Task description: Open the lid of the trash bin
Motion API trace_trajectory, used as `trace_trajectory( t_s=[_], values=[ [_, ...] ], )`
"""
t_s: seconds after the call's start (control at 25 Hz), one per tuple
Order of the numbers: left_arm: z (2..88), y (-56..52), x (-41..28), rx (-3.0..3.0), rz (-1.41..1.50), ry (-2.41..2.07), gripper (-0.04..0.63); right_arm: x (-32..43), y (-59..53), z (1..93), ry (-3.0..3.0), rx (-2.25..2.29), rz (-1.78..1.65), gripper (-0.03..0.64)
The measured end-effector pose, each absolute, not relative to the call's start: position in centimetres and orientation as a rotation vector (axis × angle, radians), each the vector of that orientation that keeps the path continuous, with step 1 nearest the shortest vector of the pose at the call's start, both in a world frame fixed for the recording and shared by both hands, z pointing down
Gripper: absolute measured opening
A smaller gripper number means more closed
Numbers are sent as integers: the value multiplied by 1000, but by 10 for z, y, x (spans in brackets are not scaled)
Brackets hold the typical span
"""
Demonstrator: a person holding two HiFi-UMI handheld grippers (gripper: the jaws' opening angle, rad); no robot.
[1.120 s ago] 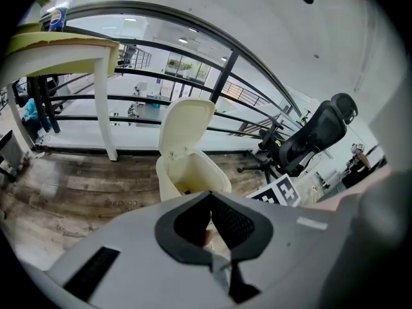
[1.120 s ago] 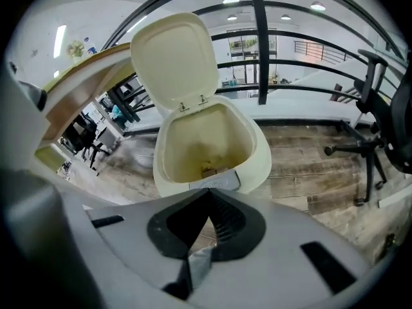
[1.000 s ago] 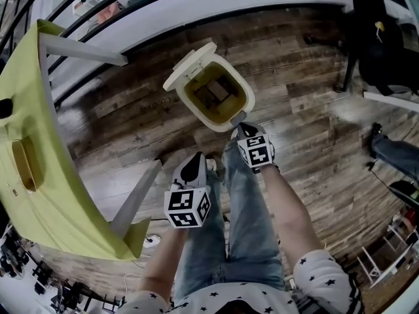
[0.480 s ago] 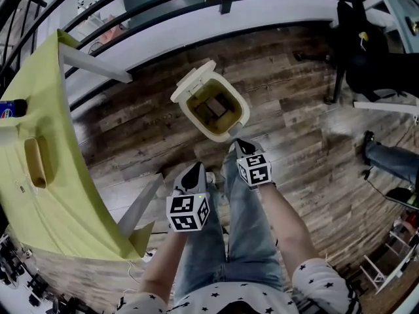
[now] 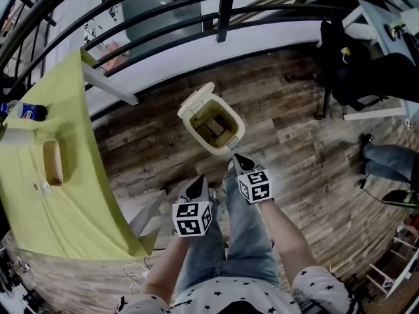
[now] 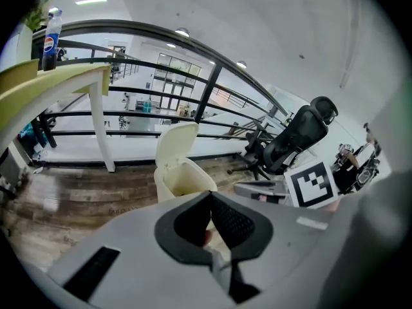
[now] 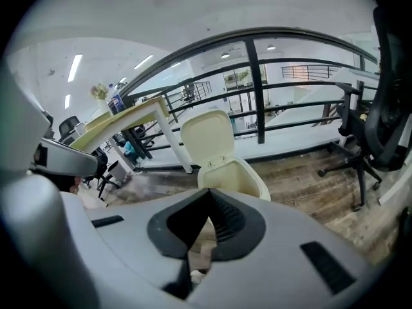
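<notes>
Closest in, the person's jeans fill the bottom of the head view, with both grippers held just above the knees. The left gripper has its jaws pressed together on nothing, and its own view shows the same. Same story for the right gripper: jaws together and empty. The big change from a second ago is distance. Back then the right gripper's tip was right up at the bin's near rim, and now both grippers sit well back from it, with a strip of wood floor in between. The whole scene also looks smaller, as if the person has straightened up or stepped back. The bin stands on the floor just ahead of the grippers. Its lid is tipped up at the far side, and brownish stuff shows inside. Both gripper views show that lid upright too. So the job looks basically done and this reads as the pull-away, not another reach. Off to the left is the yellow-green tabletop with a bottle at its far end. Beyond that are a black railing and an office chair at the far right.
</notes>
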State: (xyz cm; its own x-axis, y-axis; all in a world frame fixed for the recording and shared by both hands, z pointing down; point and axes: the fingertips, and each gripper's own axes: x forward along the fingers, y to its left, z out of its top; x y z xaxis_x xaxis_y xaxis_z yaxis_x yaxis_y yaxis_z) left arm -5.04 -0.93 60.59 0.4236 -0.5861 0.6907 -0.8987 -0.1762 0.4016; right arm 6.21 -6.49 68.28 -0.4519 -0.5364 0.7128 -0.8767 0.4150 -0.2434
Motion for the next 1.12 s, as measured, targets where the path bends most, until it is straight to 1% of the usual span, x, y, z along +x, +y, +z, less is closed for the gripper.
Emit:
trace_trajectory(
  t_s=[0.68,1.12],
  values=[
    [515,10,-61,2015,469,-1211,11,40,-18,543,-2220,1328,791,-6],
    [469,22,-62,2087,440,-1214,11,35,12,473,-2286,1357,734,-6]
  ],
)
